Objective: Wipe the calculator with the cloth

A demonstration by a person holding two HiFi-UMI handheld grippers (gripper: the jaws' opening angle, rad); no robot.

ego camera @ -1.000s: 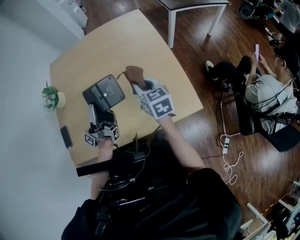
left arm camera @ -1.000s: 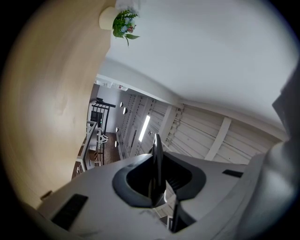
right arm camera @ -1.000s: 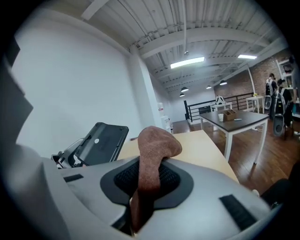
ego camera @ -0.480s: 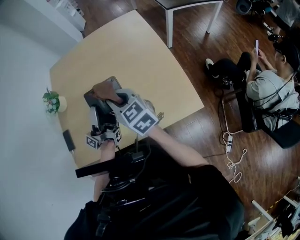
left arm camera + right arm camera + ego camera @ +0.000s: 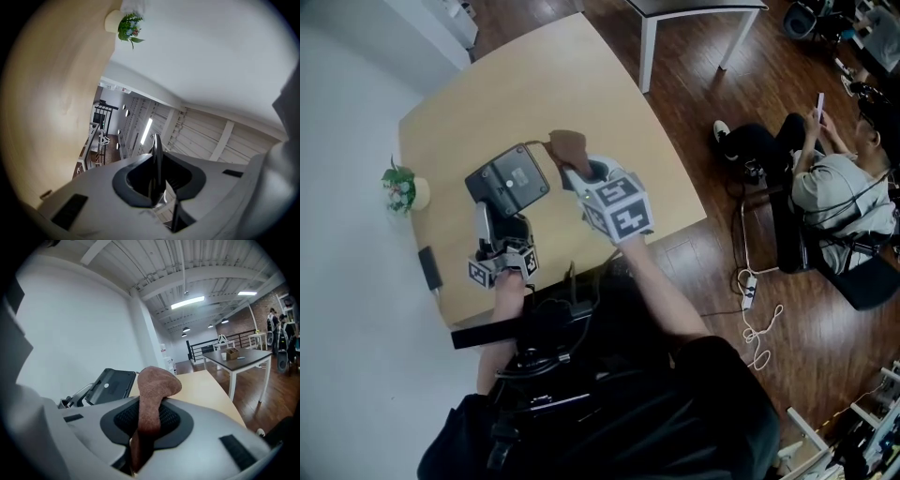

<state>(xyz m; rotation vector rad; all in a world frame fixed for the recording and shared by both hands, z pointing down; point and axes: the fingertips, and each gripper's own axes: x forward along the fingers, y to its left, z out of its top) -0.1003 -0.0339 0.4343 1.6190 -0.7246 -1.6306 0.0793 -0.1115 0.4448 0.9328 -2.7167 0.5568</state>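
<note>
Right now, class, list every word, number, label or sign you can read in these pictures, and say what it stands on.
No text is readable.
Calculator: only a pale dot, nothing legible.
Left marker cube, right marker cube: black-and-white squares, no letters.
Cloth: plain brown, no label.

This is looking like a loft office: dark wooden plank floor (image 5: 703, 108) spreading around the pale wooden table (image 5: 567, 80), white ceiling strip light (image 5: 187, 302) glowing above it.

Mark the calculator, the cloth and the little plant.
calculator (image 5: 508, 181), head view, middle of its dark upper face
cloth (image 5: 569, 145), head view, its free brown end
plant (image 5: 396, 181), head view, its green leaves
</note>
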